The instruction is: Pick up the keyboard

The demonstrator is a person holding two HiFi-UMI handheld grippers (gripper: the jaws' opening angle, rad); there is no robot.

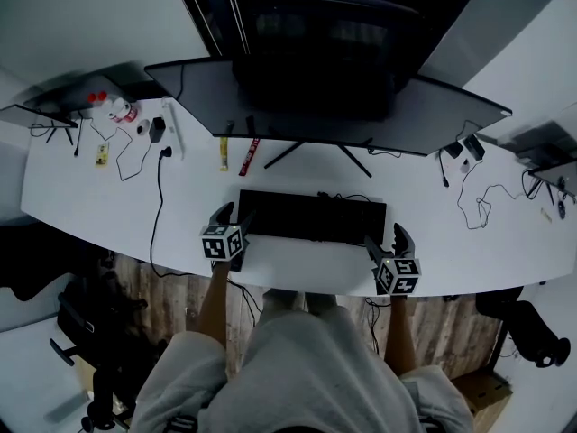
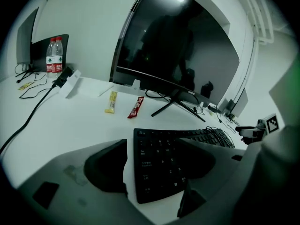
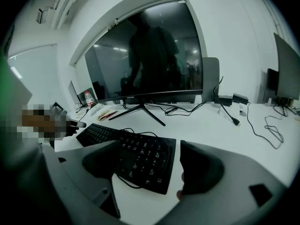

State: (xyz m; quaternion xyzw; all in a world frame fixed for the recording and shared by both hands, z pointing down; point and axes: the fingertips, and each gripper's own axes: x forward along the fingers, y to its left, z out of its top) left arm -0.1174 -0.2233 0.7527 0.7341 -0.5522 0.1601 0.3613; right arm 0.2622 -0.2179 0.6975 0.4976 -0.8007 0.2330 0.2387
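Note:
A black keyboard (image 1: 311, 216) lies flat on the white desk (image 1: 297, 264) in front of the monitor, its cable looped over its right end. My left gripper (image 1: 233, 216) is open at the keyboard's left end, and that end (image 2: 159, 161) lies between its dark fingers (image 2: 107, 167). At the right end my right gripper (image 1: 386, 238) is open too. The number-pad end (image 3: 143, 161) sits between its fingers (image 3: 202, 167). Neither pair of jaws presses on the keyboard.
A wide curved monitor (image 1: 315, 93) on a V-shaped stand (image 1: 315, 152) is just behind the keyboard. Two snack bars (image 1: 236, 154) lie to the left of the stand. Water bottles (image 1: 113, 106), chargers and cables (image 1: 160, 179) crowd the far left. More cables (image 1: 478, 201) lie at the right.

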